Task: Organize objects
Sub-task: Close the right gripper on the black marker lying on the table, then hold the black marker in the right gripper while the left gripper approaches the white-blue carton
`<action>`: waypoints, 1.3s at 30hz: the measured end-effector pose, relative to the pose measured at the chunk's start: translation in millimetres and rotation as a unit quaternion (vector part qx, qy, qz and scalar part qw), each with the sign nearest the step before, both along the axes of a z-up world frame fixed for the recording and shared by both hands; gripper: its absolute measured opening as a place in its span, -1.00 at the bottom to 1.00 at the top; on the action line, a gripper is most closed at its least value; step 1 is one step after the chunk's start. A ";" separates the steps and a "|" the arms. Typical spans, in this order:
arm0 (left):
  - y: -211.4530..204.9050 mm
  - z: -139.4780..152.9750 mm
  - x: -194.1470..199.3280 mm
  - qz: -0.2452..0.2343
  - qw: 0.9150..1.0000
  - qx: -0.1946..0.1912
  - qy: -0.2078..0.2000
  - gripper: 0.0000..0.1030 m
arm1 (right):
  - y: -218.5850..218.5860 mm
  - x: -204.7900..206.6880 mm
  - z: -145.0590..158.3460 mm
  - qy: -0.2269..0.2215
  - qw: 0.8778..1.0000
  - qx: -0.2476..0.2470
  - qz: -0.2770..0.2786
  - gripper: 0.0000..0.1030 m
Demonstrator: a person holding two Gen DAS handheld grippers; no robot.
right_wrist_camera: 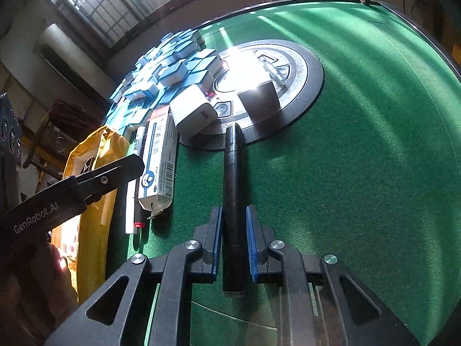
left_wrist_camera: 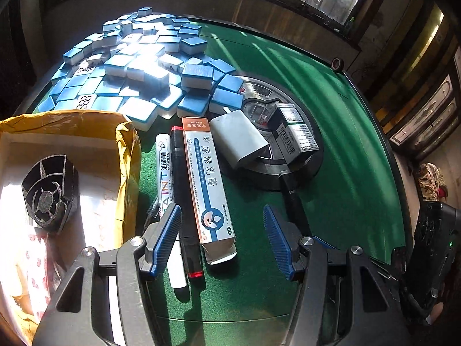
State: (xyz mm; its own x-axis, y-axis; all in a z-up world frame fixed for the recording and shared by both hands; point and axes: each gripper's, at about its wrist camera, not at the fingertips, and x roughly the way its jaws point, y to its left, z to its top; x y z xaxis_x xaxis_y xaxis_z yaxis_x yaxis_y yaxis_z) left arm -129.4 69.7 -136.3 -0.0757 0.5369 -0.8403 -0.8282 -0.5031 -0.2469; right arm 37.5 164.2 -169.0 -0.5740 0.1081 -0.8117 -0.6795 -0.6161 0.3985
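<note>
My left gripper [left_wrist_camera: 222, 230] is open above the green felt, its jaws either side of a long white-and-orange ointment box [left_wrist_camera: 206, 178]. Left of the box lie a black marker with red ends [left_wrist_camera: 184, 201] and a white paint marker [left_wrist_camera: 167, 190]. A white charger [left_wrist_camera: 239, 138] and a small dark carton [left_wrist_camera: 296, 132] rest on the round metal hub [left_wrist_camera: 288, 173]. My right gripper [right_wrist_camera: 234, 239] has its jaws close around a long black pen [right_wrist_camera: 234, 190] lying on the felt; small gaps show beside it. The pen also shows in the left wrist view [left_wrist_camera: 294, 201].
A yellow-lined box [left_wrist_camera: 86, 155] at the left holds a black ribbed part [left_wrist_camera: 49, 193]. A heap of blue mahjong tiles [left_wrist_camera: 138, 66] covers the far left. The table's raised rim [left_wrist_camera: 374, 115] curves along the right. The left gripper's body [right_wrist_camera: 72, 190] shows in the right wrist view.
</note>
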 end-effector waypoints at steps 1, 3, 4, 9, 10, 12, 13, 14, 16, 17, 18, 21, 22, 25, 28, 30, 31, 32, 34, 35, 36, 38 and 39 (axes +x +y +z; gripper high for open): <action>1.5 0.5 -0.6 0.001 1.000 0.003 -0.002 0.13 | 0.7 0.2 -0.5 0.001 1.000 -0.003 -0.001 -0.73; 6.5 0.3 0.1 -0.007 1.000 0.004 0.001 0.13 | 1.7 1.6 -1.5 0.001 1.000 -0.007 -0.003 -0.73; 9.5 -1.5 -0.2 -0.009 1.000 0.001 0.004 0.13 | 2.0 1.8 -1.9 0.001 1.000 -0.008 -0.003 -0.73; 22.2 -9.6 1.9 -0.020 0.999 -0.020 0.023 0.02 | 2.8 2.3 -2.8 0.001 1.000 -0.009 -0.004 -0.73; 24.7 -12.3 2.1 -0.022 0.999 -0.028 0.025 -0.03 | 3.1 2.3 -3.5 0.001 1.000 -0.010 -0.005 -0.73; 27.9 -16.3 4.8 -0.020 0.998 -0.046 0.045 -0.05 | 2.9 1.7 -4.3 0.000 1.000 -0.011 -0.004 -0.73; 28.2 -16.6 5.8 -0.023 0.997 -0.049 0.047 -0.05 | 3.0 1.3 -4.5 -0.001 1.000 -0.010 -0.004 -0.73; 28.5 -16.2 7.2 -0.028 0.997 -0.047 0.045 -0.05 | 2.8 1.0 -4.4 -0.001 1.000 -0.010 -0.004 -0.73; 30.0 -15.6 12.0 -0.039 0.996 -0.053 0.053 -0.06 | 2.9 0.4 -4.6 0.000 1.000 -0.011 -0.004 -0.73; 30.0 -15.2 14.2 -0.044 0.996 -0.055 0.055 -0.08 | 3.2 0.9 -4.6 0.001 1.000 -0.011 -0.004 -0.73; 30.0 -14.5 16.3 -0.050 0.996 -0.056 0.054 -0.08 | 3.2 0.8 -4.5 0.001 1.000 -0.011 -0.005 -0.73; 30.2 -13.5 13.1 -0.040 0.996 -0.058 0.063 -0.08 | 5.0 1.1 -4.6 0.003 1.000 -0.012 -0.007 -0.73; 29.3 -12.6 9.0 -0.030 0.996 -0.053 0.062 -0.08 | 5.5 1.6 -4.6 0.003 1.000 -0.012 -0.008 -0.73; 26.6 -13.3 -0.2 -0.015 0.998 -0.050 0.047 -0.07 | 6.1 1.9 -4.1 0.004 1.000 -0.013 -0.009 -0.73; 27.7 -14.6 2.1 -0.021 0.997 -0.057 0.051 -0.06 | 5.6 1.0 -3.7 0.005 1.000 -0.013 -0.007 -0.73; 28.2 -15.7 3.0 -0.021 0.997 -0.059 0.050 -0.06 | 5.1 0.2 -3.1 0.006 1.000 -0.012 -0.005 -0.73; 28.0 -15.5 2.8 -0.020 0.997 -0.056 0.047 -0.06 | 5.0 0.1 -2.8 0.006 1.000 -0.012 -0.004 -0.73; 28.2 -15.8 2.4 -0.019 0.997 -0.055 0.046 -0.06 | 5.1 0.0 -2.8 0.006 1.000 -0.012 -0.004 -0.73; 29.8 -17.2 2.4 -0.018 0.997 -0.055 0.051 -0.03 | 5.1 0.8 -3.3 0.006 1.000 -0.014 -0.005 -0.73; 30.9 -17.6 3.2 -0.019 0.997 -0.057 0.054 -0.01 | 5.2 0.8 -3.6 0.006 1.000 -0.014 -0.005 -0.73; 32.5 -17.8 4.0 -0.022 0.996 -0.059 0.058 0.00 | 4.7 1.4 -3.7 0.006 1.000 -0.014 -0.004 -0.73; 35.8 -19.5 7.4 -0.031 0.995 -0.066 0.064 0.01 | 4.0 1.0 -3.6 0.006 1.000 -0.014 -0.004 -0.73; 38.5 -21.9 8.6 -0.038 0.995 -0.073 0.064 0.01 | 3.6 1.2 -3.5 0.006 1.000 -0.014 -0.004 -0.73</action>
